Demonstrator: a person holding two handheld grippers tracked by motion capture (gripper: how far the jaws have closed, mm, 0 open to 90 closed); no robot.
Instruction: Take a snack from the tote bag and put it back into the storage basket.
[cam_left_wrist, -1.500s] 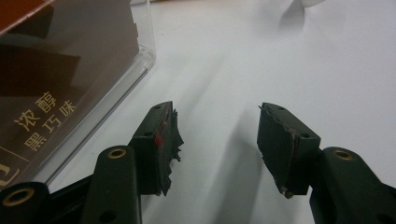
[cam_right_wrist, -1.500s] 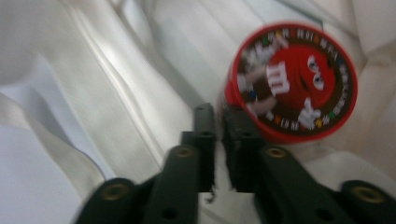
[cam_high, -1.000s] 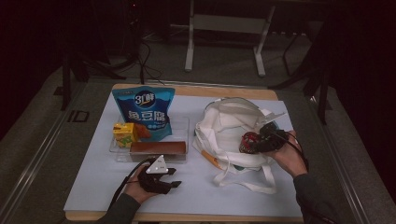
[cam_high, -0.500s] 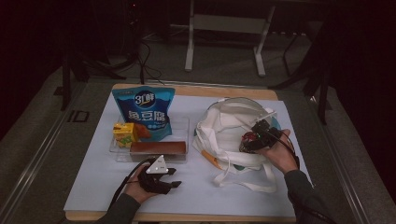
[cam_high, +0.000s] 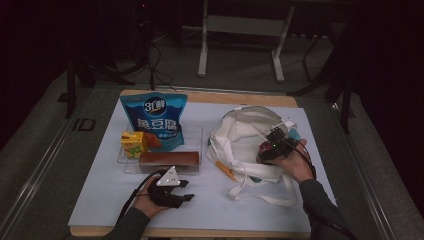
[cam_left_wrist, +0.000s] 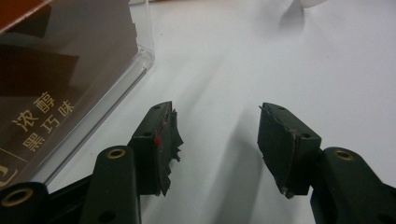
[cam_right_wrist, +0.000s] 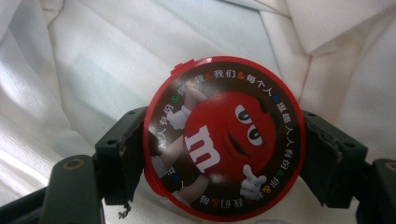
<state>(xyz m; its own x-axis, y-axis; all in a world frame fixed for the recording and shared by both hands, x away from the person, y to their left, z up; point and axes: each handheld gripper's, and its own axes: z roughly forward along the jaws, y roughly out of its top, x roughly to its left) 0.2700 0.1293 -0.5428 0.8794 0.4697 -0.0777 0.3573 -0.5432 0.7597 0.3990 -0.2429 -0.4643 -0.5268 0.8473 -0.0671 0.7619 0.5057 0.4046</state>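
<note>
A: Where are the 2 hands?

B: The left gripper (cam_high: 186, 192) lies low on the white cover near the front edge of the table (cam_high: 280, 99), just in front of the clear tray (cam_high: 192, 131). Its jaws stand apart with nothing between them.

A: And the other one?

B: The right gripper (cam_right_wrist: 224, 154) is over the white cloth bag (cam_high: 240, 145) on the right side of the table, with the hand under it. Its jaws have just been opening. The round candy tin (cam_right_wrist: 225, 136) sits between them. I cannot tell if the pads still press on it.

A: Which way does the tin face?

B: Its flat red lid faces the right gripper view. It is round, so it has no long side. The bag cloth is right behind it.

A: What is in the tray?

B: 1 blue snack pouch (cam_high: 159, 120) leans at the back. 1 yellow juice box (cam_high: 133, 143) stands at the left. 1 long brown chocolate box (cam_high: 168, 158) lies along the tray's front wall.
</note>
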